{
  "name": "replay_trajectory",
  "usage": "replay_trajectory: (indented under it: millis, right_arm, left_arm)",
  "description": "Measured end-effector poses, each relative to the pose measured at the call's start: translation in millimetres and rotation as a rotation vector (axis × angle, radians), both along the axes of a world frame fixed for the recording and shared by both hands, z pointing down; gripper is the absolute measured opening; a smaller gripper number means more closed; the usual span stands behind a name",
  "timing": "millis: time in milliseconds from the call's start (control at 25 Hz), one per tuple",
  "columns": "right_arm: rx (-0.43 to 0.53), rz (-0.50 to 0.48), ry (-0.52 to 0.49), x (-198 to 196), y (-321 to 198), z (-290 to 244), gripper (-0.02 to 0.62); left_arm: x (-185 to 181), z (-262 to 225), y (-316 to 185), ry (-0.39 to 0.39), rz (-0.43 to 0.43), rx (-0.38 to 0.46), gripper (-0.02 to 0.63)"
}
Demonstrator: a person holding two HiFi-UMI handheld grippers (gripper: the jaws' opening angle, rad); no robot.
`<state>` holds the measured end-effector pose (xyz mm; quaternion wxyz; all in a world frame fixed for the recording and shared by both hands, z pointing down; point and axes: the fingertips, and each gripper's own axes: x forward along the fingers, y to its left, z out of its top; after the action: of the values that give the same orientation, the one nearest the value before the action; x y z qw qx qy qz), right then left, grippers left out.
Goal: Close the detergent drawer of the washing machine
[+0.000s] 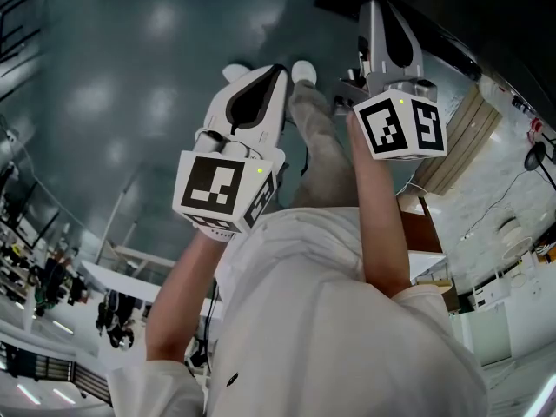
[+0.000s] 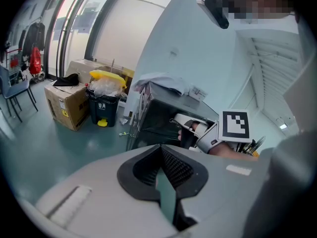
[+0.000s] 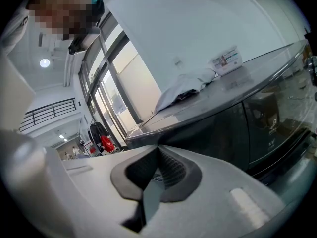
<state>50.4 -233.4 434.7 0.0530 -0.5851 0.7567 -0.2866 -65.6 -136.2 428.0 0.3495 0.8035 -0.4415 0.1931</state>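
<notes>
Both grippers hang in front of the person's body, above the dark floor in the head view. My left gripper (image 1: 276, 73) is shut with nothing in it, its pads meeting at the tip (image 2: 159, 148). My right gripper (image 1: 372, 7) is also shut and holds nothing (image 3: 157, 150). The dark washing machine (image 3: 237, 128) with a grey top stands close ahead of the right gripper. The left gripper view shows it as a dark box (image 2: 156, 115), with the right gripper (image 2: 190, 128) in front of it. No detergent drawer is visible in any view.
A white cloth (image 3: 185, 88) and a label card (image 3: 225, 59) lie on the machine's top. A cardboard box (image 2: 67, 105), a black bin with a yellow lid (image 2: 105, 100) and a chair (image 2: 15, 90) stand on the floor by a glass wall.
</notes>
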Motion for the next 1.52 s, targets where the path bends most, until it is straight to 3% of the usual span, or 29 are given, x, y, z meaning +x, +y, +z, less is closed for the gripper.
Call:
replay_trajectory:
  millis: [600,760,1160,1520]
  right_arm:
    - [-0.065,-0.082,0.042,-6.6,9.0,-4.5,0.002]
    - [-0.079,-0.133,0.119,-16.5,25.5,-10.4,0.002]
    - [-0.048,-0.294,0.153,-33.8,65.4,-53.1,-0.008]
    - [0.012,-0.368,0.19,-30.0,91.0,-99.6,-0.008]
  left_arm:
    - [-12.0,-34.4,9.7,-0.006,-0.015,0.063,0.017]
    - [-18.6,-49.3,16.7,-0.017,-0.025,0.082,0.016]
    - [-20.7,-91.6,45.3,-0.015,-0.078,0.127,0.017]
    - [-20.8,-132.5,60.5,0.028,-0.149,0.186,0.017]
